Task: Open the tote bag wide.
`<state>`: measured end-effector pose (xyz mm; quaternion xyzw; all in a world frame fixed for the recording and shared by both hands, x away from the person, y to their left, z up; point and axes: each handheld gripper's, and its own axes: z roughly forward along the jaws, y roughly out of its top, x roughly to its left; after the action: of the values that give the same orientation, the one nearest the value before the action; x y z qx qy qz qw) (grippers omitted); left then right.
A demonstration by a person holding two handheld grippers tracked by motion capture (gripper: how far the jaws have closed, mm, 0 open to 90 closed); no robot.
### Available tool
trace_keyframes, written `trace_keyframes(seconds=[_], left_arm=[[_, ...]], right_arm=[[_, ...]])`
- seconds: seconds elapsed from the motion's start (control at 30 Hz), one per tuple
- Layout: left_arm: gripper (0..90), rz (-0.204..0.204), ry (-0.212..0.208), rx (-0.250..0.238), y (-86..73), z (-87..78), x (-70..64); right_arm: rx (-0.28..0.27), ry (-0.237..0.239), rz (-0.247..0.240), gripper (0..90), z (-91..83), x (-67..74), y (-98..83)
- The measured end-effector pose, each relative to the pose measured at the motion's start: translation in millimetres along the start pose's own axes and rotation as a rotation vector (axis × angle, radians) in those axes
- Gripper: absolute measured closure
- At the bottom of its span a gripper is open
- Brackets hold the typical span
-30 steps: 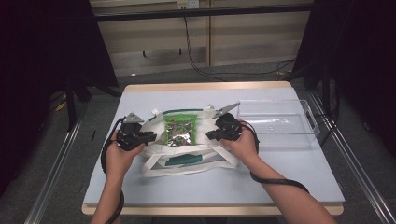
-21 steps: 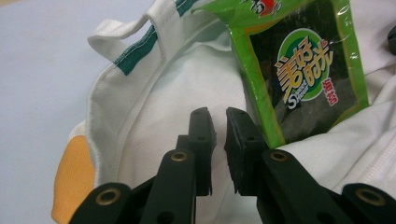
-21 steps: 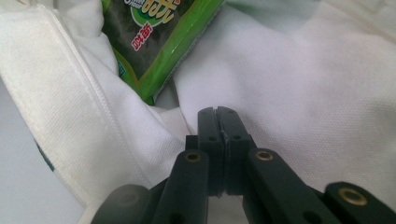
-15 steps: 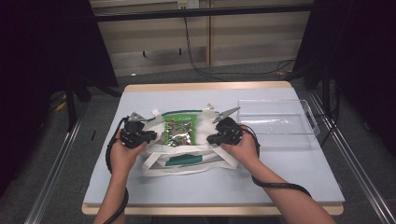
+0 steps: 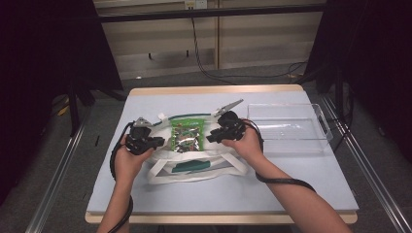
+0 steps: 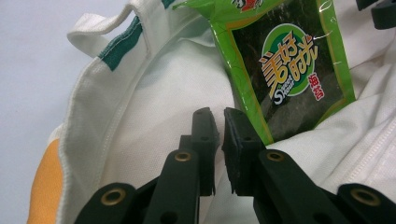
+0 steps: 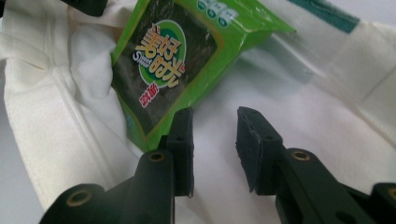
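At mid-table, my right gripper (image 7: 212, 123) has just been opening, a modest gap, nothing between the jaws. Left gripper (image 6: 217, 126) nearly shut on a fold of the white tote bag (image 5: 194, 162). Green snack packet (image 5: 186, 136) lies in the bag's mouth, between both grippers.

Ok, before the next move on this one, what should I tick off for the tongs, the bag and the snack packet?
1. Right tongs free of the snack packet: ok; jaws have just been opening, nothing between them.
2. Left tongs gripping the tote bag: cannot tell; jaws have just been closing, a narrow gap shows over the cloth.
3. Packet resting on the bag's cloth: ok; its lower end is tucked behind a fold.
4. Clear tray apart from the bag: ok.
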<state>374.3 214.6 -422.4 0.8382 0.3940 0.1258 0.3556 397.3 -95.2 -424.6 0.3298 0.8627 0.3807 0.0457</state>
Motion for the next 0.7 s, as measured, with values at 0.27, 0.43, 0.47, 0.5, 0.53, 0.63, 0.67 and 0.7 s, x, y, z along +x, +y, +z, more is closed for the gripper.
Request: trace_keyframes(seconds=[0.27, 0.43, 0.47, 0.5, 0.53, 0.63, 0.67, 0.7], left_arm=[[82.7, 0.004, -0.008, -0.006, -1.9, -0.3, 1.4], [82.8, 0.014, -0.007, 0.007, -2.1, -1.5, 0.6], [82.8, 0.022, -0.009, 0.008, -2.1, -1.4, 0.5], [83.0, 0.024, -0.009, 0.008, -2.1, -1.2, -0.6], [83.0, 0.025, -0.009, 0.011, -2.0, -1.4, -1.1], [82.8, 0.028, -0.017, 0.013, -2.8, -1.4, -0.6], [82.7, 0.026, -0.017, 0.011, -3.2, -1.4, -0.8], [82.7, 0.026, -0.019, 0.015, -3.3, -1.7, -0.7]], right_arm=[[-0.001, 0.023, 0.035, 63.5, 11.8, -5.6, 8.4], [0.001, 0.024, 0.04, 63.5, 17.1, -2.9, 13.9], [0.004, 0.029, 0.041, 63.4, 18.9, -2.7, 14.9], [0.012, 0.026, 0.047, 63.6, 20.5, -2.1, 15.7], [0.014, 0.027, 0.052, 64.5, 22.5, -1.8, 16.2], [0.027, 0.024, 0.046, 67.6, 26.6, -0.8, 17.6], [0.03, 0.019, 0.059, 68.0, 27.6, 0.0, 18.1], [0.035, 0.019, 0.06, 68.7, 27.9, 0.2, 18.7]])
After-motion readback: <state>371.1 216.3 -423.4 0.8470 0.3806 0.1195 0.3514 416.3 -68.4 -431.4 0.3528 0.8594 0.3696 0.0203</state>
